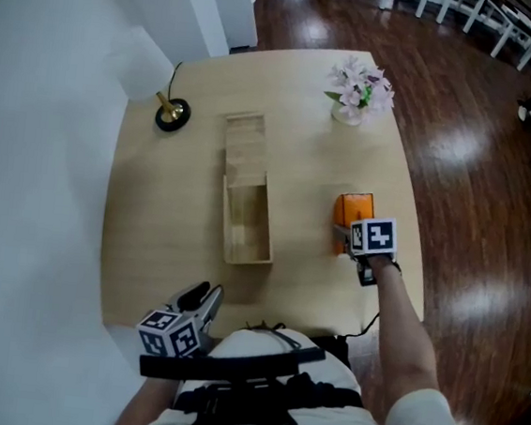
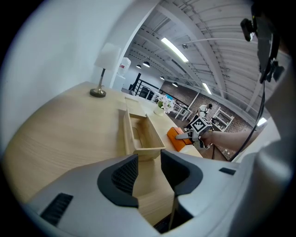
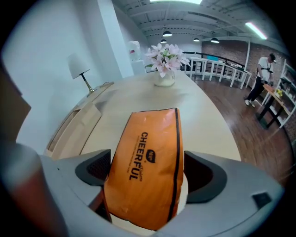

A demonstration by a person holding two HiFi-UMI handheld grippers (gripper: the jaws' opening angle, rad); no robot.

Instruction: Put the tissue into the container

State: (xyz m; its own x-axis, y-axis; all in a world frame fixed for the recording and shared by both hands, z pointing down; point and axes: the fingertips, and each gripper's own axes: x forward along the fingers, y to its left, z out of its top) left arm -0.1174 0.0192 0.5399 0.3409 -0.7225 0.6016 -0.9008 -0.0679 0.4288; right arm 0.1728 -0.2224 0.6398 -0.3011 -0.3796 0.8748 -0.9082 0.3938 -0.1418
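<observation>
The orange tissue pack [image 1: 354,209] lies flat on the right side of the light wooden table [image 1: 173,197]. My right gripper [image 1: 346,234] is lowered over its near end and stands open. In the right gripper view the pack [image 3: 148,157] fills the space between the wide jaws, with a gap on the right side. The open wooden container [image 1: 226,220] sits mid-table to the left of the pack, and its inside looks bare [image 2: 126,132]. My left gripper [image 1: 204,297] hovers at the table's near edge, open with nothing in it [image 2: 149,169].
A flat wooden lid [image 1: 243,143] lies just beyond the container. A lamp base [image 1: 172,112] stands at the far left by the white wall, and a vase of flowers [image 1: 357,94] at the far right. Dark wood floor surrounds the table.
</observation>
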